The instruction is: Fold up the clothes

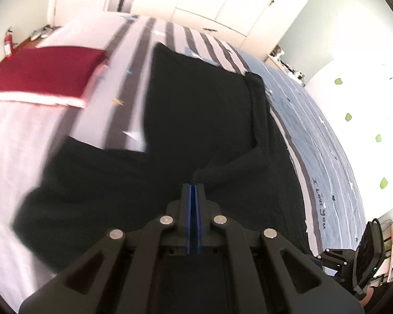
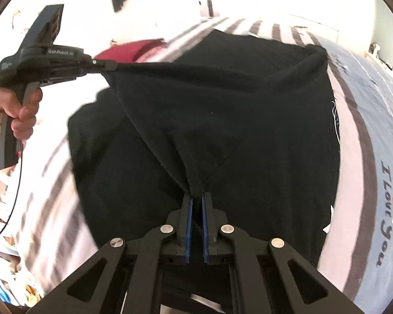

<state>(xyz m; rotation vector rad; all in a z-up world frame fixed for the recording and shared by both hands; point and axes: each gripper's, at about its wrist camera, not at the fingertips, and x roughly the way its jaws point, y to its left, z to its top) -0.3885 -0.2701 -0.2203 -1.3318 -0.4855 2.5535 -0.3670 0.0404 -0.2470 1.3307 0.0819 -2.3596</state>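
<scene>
A black garment (image 1: 191,110) lies spread on the striped bed (image 1: 133,47). My left gripper (image 1: 194,186) is shut on a lifted fold of it. In the right wrist view the left gripper (image 2: 110,65) pinches a corner of the black garment (image 2: 222,99) and holds its edge stretched taut above the bed. My right gripper (image 2: 197,196) is shut on another corner of the same cloth, which fans up from between the blue pads (image 2: 188,225). The lifted part hangs between both grippers over the rest of the garment.
A folded dark red garment (image 1: 47,76) lies on the bed at the left, also seen in the right wrist view (image 2: 128,49). White wardrobes (image 1: 222,2) stand behind the bed. The grey-blue blanket part with "I Love You" (image 2: 387,209) lies at the right.
</scene>
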